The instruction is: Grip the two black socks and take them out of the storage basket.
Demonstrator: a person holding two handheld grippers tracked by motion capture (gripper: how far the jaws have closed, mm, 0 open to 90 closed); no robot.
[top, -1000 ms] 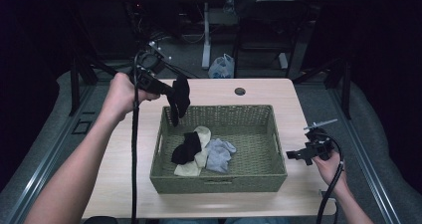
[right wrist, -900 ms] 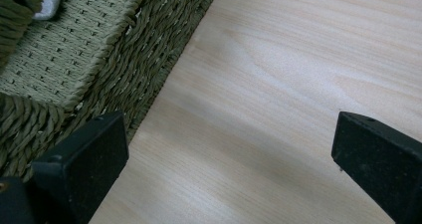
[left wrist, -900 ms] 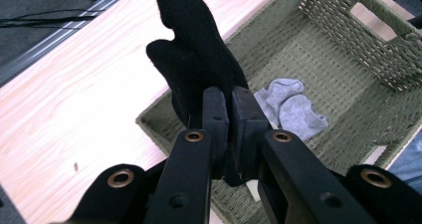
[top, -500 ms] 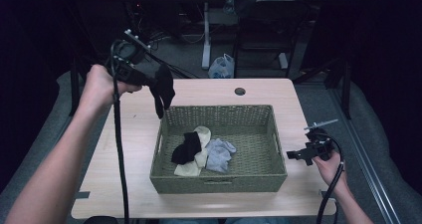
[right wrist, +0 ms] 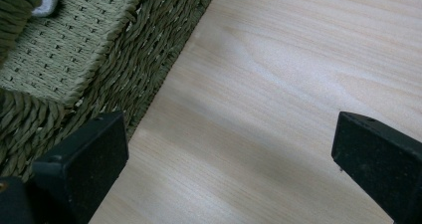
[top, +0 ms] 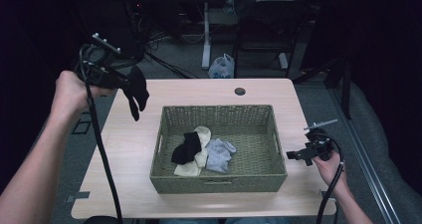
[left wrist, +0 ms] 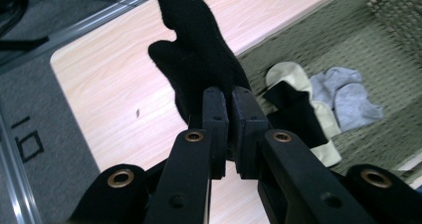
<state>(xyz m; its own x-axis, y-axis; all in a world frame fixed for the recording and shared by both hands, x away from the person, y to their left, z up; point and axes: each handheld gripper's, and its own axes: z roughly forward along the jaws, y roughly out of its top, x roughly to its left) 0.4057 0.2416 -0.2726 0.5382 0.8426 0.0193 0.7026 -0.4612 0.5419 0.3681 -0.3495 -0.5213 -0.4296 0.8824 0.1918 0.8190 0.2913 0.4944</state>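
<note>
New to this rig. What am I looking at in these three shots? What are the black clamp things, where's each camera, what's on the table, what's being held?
No robot arm here: a person holds a two-jaw gripper in each hand. The high view looks down on the table from above the person's side. The other two cameras ride on the grippers and look along their black jaws. On the table stands a woven basket with a black sock, a cream sock and a grey sock inside. The left gripper is shut on another black sock, the dangling sock, lifted left of the basket. The right gripper is open and empty, beside the basket's right wall.
</note>
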